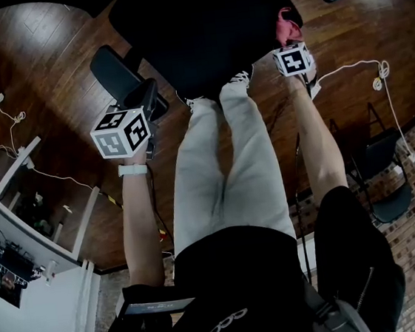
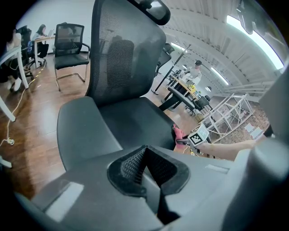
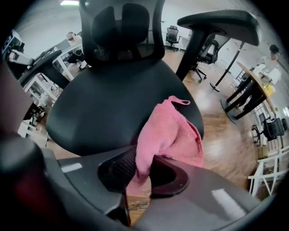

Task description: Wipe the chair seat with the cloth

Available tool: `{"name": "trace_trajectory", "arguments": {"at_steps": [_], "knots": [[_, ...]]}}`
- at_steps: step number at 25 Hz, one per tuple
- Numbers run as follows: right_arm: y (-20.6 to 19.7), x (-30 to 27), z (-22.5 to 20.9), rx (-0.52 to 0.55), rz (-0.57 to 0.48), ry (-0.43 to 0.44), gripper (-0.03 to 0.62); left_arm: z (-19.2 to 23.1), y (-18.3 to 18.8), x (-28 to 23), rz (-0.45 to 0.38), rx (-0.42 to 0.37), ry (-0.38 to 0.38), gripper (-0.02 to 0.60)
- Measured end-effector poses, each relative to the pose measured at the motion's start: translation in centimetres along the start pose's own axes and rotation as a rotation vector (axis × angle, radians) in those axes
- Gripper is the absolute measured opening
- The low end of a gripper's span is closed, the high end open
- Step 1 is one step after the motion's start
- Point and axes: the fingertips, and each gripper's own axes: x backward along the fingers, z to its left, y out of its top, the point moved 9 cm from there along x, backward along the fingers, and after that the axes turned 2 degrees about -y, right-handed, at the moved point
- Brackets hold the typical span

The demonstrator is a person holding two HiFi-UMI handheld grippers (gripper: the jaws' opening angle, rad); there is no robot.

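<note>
- Dark wood plank floor (image 1: 62, 133) spreads round the black office chair in the head view, with thin white cables (image 1: 376, 75) trailing over it on both sides.
- We see the chair seat (image 1: 199, 28) as a broad, smooth, rounded pad just ahead of our legs, with one padded armrest (image 1: 111, 70) at its left.
- Our left gripper (image 1: 146, 100) is beside that armrest, off the seat's left rim. Our right gripper (image 1: 287, 42) is at the seat's right rim with the pink cloth (image 1: 286, 24) bunched at its tip.
- In the left gripper view the left gripper (image 2: 145, 159) has its ribbed pads (image 2: 131, 164) pressed together with nothing between them.
- Beyond them lies the matte seat (image 2: 113, 126), its curved edges free, and the mesh backrest (image 2: 122, 58) rises upright behind it. The cloth (image 2: 177, 132) shows small at the seat's far edge.
- In the right gripper view the right gripper (image 3: 141, 169) is clamped on a fold of the fluffy terry cloth (image 3: 169, 131).
- That cloth drapes over the front right rim of the seat (image 3: 99, 108); we cannot tell whether it presses on the pad. Most of the seat lies bare, and open floor (image 3: 226, 140) runs to the right.
</note>
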Motion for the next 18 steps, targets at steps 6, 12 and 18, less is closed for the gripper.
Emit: {"name": "trace_trajectory", "arguments": {"at_steps": [6,12,18], "knots": [[0.5,0.4,9.3,0.139,-0.046,0.112,0.064,-0.1,0.0,0.0,-0.003,-0.018,0.010,-0.010],[1.0,1.2,17.1,0.198,-0.062,0.228,0.064,-0.2,0.0,0.2,-0.016,-0.028,0.001,-0.011],[2.3,2.1,23.8,0.282,-0.093,0.363,0.066,-0.1,0.0,0.4,-0.024,-0.034,-0.004,-0.009]]}}
